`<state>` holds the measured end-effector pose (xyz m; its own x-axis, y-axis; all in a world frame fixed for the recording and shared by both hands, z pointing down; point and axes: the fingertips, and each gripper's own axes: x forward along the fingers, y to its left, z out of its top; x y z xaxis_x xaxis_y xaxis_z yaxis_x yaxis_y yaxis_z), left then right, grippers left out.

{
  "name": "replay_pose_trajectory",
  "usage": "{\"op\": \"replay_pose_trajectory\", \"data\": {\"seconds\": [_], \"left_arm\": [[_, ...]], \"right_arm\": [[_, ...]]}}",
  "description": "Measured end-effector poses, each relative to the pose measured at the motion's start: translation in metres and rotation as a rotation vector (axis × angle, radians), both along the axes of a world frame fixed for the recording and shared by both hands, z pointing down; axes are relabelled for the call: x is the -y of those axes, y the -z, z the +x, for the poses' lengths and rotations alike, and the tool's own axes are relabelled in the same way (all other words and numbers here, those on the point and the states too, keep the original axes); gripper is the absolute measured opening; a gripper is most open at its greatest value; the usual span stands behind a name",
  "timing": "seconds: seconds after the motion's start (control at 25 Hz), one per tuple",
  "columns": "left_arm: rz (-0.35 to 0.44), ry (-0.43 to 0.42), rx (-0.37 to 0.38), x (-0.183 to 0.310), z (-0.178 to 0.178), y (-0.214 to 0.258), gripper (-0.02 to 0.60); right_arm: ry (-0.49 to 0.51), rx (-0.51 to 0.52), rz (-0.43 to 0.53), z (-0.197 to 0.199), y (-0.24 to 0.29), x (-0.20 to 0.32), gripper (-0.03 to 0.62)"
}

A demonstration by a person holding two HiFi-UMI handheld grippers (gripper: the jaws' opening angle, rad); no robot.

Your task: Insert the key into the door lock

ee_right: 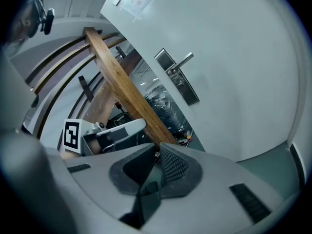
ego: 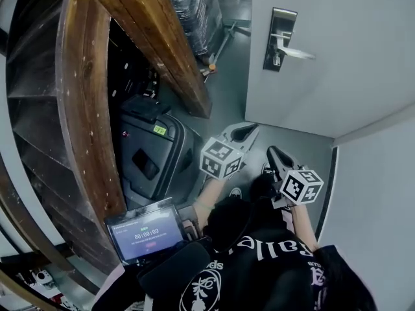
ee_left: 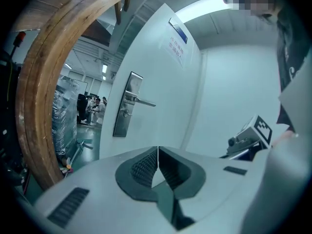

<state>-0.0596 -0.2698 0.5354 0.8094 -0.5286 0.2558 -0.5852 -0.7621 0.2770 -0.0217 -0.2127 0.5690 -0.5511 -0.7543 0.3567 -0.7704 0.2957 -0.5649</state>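
- Key: not made out in any view. If it was carried, it sat in the slit at the tips of the right gripper (ee_right: 157, 151), where only a small dark speck showed.
- Door lock (ego: 279, 39): a steel plate on the white door (ego: 350, 76), with a lever handle (ego: 297, 52) projecting from it. The keyhole beneath the lever was too small to read.
- Right gripper, jaws: the pads were drawn almost together with a thin gap between them, and what they gripped could not be told.
- Left gripper (ego: 245, 132), jaws: the pads were pressed tip to tip with nothing between them.
- Pose: both grippers were held low and close to the torso, well below the lock. They sat side by side with the tips tilted up toward the lock.
- Step in hand, as judged: the approach, with insertion not yet begun.
- Method advised: raise the right gripper to the lock's height and square the blade to the keyhole under the lever. Keep the pinch firm so the key does not twist, stay clear of the lever, and push straight in.
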Motion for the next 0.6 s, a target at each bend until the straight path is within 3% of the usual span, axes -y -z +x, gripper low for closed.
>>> {"op": "replay_pose_trajectory", "data": {"seconds": [0.2,0.6], "left_arm": [[-0.048,-0.033,-0.008,-0.052,-0.014,-0.019,0.011],[-0.056,-0.001,-0.042,-0.123,-0.005,-0.011,0.011]], "right_arm": [[0.005,-0.026,-0.030,-0.016,-0.013,-0.057,0.043],[-0.009,-0.022,0.028,0.009,0.006,-0.111,0.042]]}}
